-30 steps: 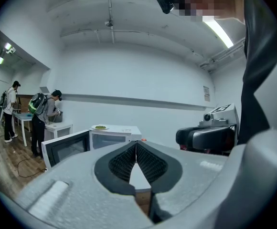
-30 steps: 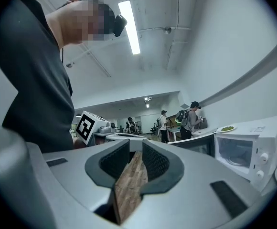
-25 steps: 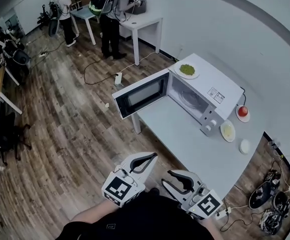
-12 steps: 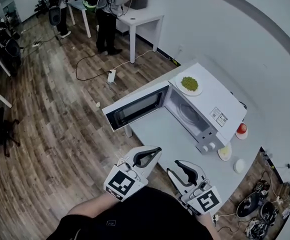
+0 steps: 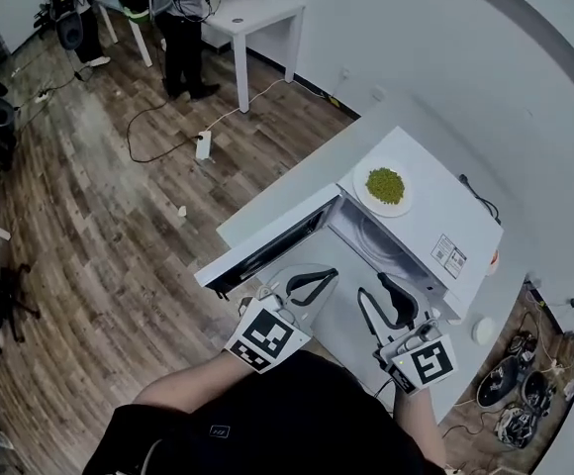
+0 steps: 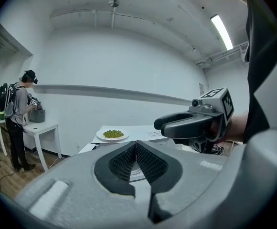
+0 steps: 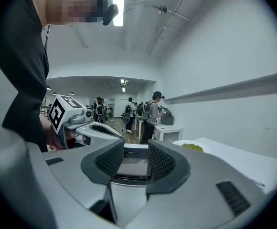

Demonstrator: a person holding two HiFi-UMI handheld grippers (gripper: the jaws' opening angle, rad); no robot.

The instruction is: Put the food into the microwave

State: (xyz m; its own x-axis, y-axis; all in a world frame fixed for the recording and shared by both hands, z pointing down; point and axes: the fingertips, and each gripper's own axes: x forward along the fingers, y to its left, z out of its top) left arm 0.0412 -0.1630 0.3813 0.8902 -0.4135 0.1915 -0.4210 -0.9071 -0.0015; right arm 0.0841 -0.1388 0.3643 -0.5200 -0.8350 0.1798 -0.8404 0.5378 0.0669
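A white plate of green food lies on top of the white microwave, whose door hangs wide open toward me. My left gripper is level in front of the door, shut with nothing in it; its pads meet at the tip. My right gripper is beside it, before the open cavity, and its jaws have just been opening, with nothing between them. The plate shows ahead past the left gripper, and the same plate lies right of the right gripper.
The microwave stands on a long pale table against the wall. A small white bowl sits right of the microwave. Cables and gear lie on the floor at lower right. People stand at a white table far back.
Both grippers have moved forward to the front of the open microwave, which now lies much closer. The right gripper's jaws stand wider apart than before.
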